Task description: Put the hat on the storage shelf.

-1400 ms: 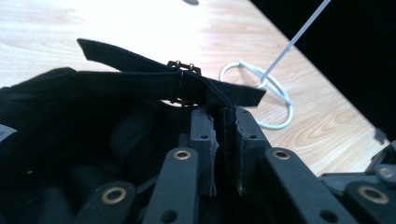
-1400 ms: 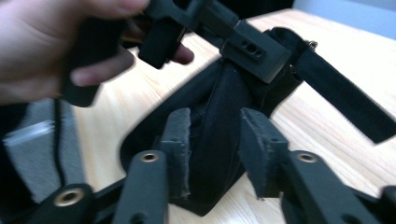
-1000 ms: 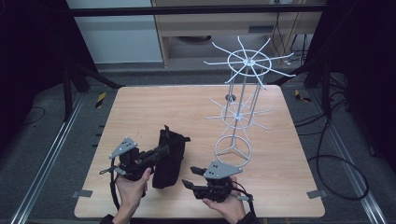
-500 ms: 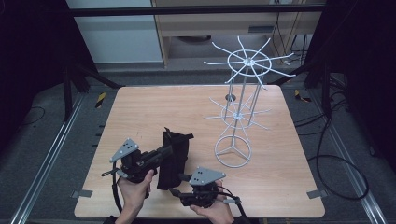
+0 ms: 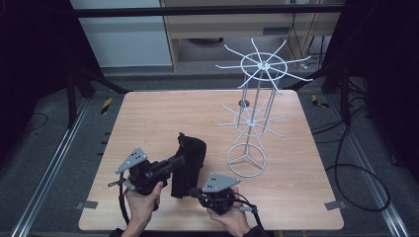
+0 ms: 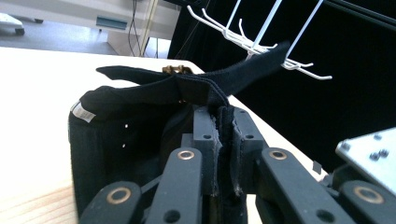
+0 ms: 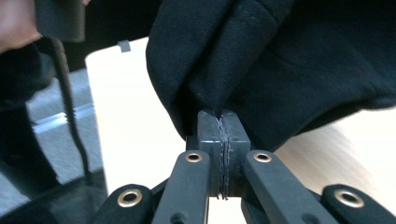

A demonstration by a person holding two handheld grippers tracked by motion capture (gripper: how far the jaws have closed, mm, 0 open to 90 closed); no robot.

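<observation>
A black cap (image 5: 191,154) with a back strap and brass buckle stands on edge near the front of the wooden table (image 5: 148,113). My left gripper (image 5: 177,160) comes in from the left and is shut on the cap's rim; in the left gripper view the fabric is pinched between the jaws, the cap (image 6: 126,107) and its strap just ahead. My right gripper (image 5: 195,189) sits at the cap's near lower edge, shut on a fold of it. In the right gripper view the cap (image 7: 289,60) hangs over the closed jaws.
A white wire rack (image 5: 257,98) with two tiers of hooked arms stands right of the cap on a ring base (image 5: 246,160). Its hooks (image 6: 252,42) rise behind the cap. The table's front edge is close under both hands. A hand (image 7: 14,23) and cable lie beyond the cap.
My right gripper has moved left from near the rack base to the cap's near edge and taken hold of it. The left gripper and cap have shifted slightly right.
</observation>
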